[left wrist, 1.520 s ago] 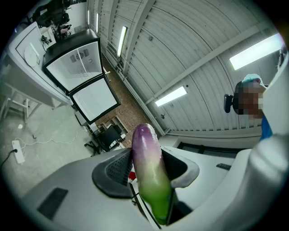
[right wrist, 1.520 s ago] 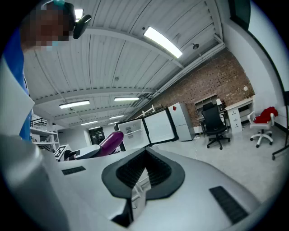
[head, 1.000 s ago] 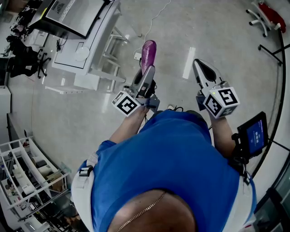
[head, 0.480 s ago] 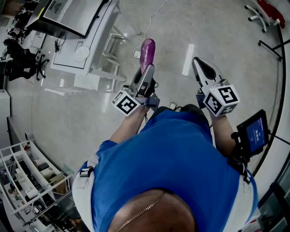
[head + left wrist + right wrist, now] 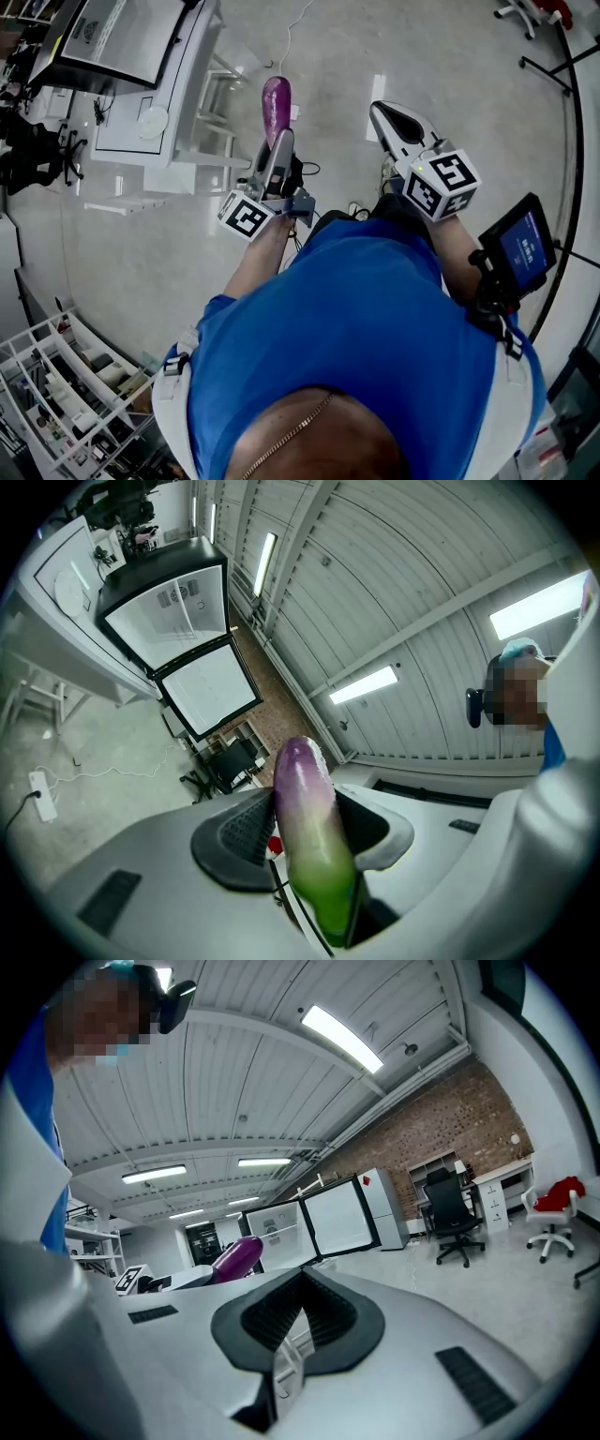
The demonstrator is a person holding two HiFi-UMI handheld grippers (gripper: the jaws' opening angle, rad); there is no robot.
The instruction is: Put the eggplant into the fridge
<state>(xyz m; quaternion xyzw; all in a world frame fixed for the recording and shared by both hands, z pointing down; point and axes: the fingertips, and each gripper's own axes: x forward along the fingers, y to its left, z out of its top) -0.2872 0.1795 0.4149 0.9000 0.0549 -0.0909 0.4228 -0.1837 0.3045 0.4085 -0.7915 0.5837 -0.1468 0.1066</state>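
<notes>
- The eggplant [image 5: 276, 103] is being held in the left gripper [image 5: 278, 150]. Its green stem end is being clamped between the jaws and its purple end is sticking out past the tips (in the left gripper view the colour fades from purple through pale to green).
- The left gripper's jaws are being kept wide apart by the eggplant's thickness, with both pads pressed against it.
- The right gripper [image 5: 384, 114] is being held with its jaws closed together and with nothing between them.
- The fridge [image 5: 155, 103] is being shown at the upper left of the head view. It is white, and its black-framed door [image 5: 117, 33] is standing open.
- The eggplant is being held outside the fridge, well apart from it, to the fridge's right in the head view and above the bare floor [image 5: 441, 56].
- Of the two grippers, the left is being held nearer the fridge, and the right is on the far side of the left one from the fridge.
- In the right gripper view, the eggplant's purple tip is being seen just left of the fridge's open white interior.
- A white power strip [image 5: 38, 783] is lying on the floor near the fridge, with its cable trailing.
- A black office chair [image 5: 450, 1206] is standing well to the right of the fridge, by a brick wall.
- A wire shelf rack [image 5: 56, 375] is standing well apart from the fridge, at the lower left of the head view.
</notes>
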